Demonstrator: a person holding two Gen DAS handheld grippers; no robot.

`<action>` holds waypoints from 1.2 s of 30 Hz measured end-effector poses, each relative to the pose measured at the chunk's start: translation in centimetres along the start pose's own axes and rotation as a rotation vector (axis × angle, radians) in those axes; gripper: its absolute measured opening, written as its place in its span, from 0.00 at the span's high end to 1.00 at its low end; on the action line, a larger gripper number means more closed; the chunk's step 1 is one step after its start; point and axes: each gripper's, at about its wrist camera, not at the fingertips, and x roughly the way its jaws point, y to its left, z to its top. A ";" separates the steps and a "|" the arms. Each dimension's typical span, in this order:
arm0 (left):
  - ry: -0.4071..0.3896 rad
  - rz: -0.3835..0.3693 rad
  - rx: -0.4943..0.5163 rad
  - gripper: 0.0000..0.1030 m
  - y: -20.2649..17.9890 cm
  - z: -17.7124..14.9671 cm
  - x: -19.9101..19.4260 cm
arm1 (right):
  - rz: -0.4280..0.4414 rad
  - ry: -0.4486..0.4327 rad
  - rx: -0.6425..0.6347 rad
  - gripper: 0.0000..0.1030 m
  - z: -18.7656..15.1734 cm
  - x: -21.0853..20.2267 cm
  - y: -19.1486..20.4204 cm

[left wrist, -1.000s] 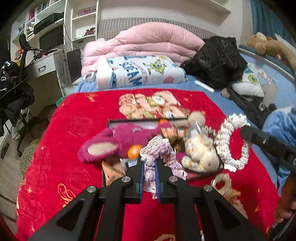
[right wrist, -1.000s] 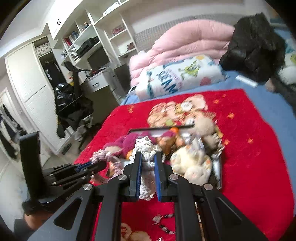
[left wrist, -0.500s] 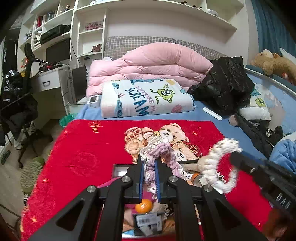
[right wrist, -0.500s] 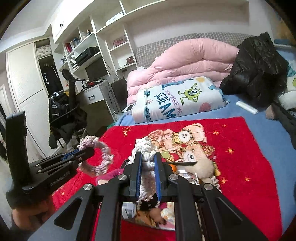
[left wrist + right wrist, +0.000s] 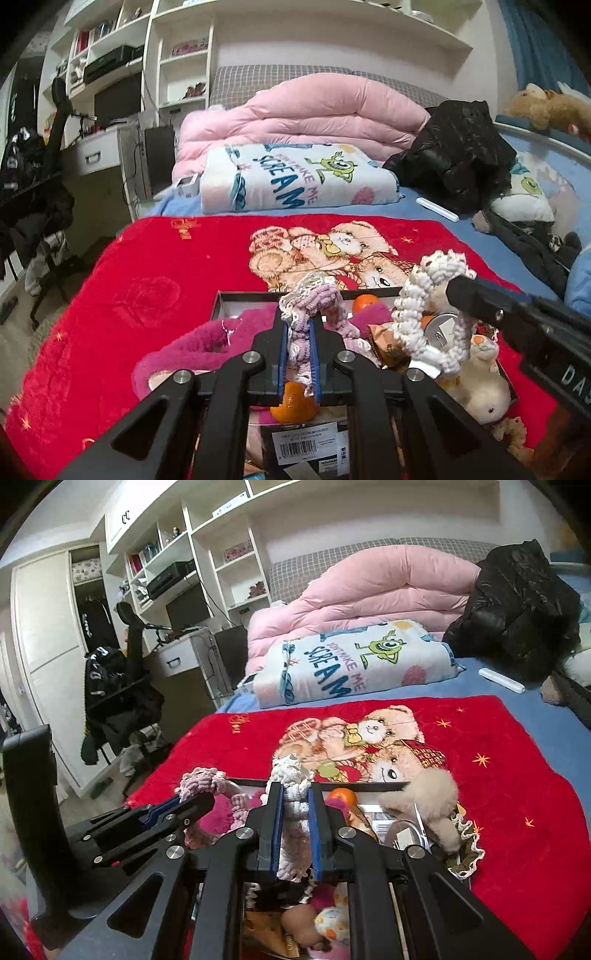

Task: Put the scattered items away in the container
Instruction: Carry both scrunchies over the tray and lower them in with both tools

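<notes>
My left gripper (image 5: 297, 322) is shut on a lilac crocheted scrunchie (image 5: 314, 301) and hangs over the near part of a shallow black-rimmed tray (image 5: 251, 295) on the red blanket. My right gripper (image 5: 295, 794) is shut on a white crocheted scrunchie (image 5: 291, 775) above the same tray (image 5: 369, 785). In the left wrist view the right gripper (image 5: 458, 291) comes in from the right with the white scrunchie (image 5: 417, 302) dangling. The left gripper (image 5: 192, 803) shows at the left in the right wrist view. The tray holds a magenta slipper (image 5: 192, 347), oranges (image 5: 364, 302) and a cream plush toy (image 5: 484, 384).
The red bear-print blanket (image 5: 147, 280) covers the bed's near half. Behind it lie a folded cartoon-print blanket (image 5: 295, 177), a pink duvet (image 5: 314, 107) and a black jacket (image 5: 458, 151). A beige pompom (image 5: 424, 794) rests on the tray's right rim. A desk and a chair with clothes stand at the left.
Both grippers have kept their scrunchies and travelled forward over the tray. In the last half second they sank closer to it, and the white scrunchie came nearer to the left gripper.
</notes>
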 end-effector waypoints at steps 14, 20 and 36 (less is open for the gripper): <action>0.089 0.009 -0.003 0.90 -0.5 -2.0 3.8 | -0.004 0.094 0.079 0.87 -2.3 3.9 -2.5; 0.102 0.013 0.021 0.90 -1.0 -2.5 4.2 | -0.009 0.125 0.093 0.87 -3.1 5.0 -3.0; 0.121 0.005 0.028 0.90 -1.3 -2.7 4.3 | 0.000 0.142 0.081 0.83 -3.6 5.6 -2.4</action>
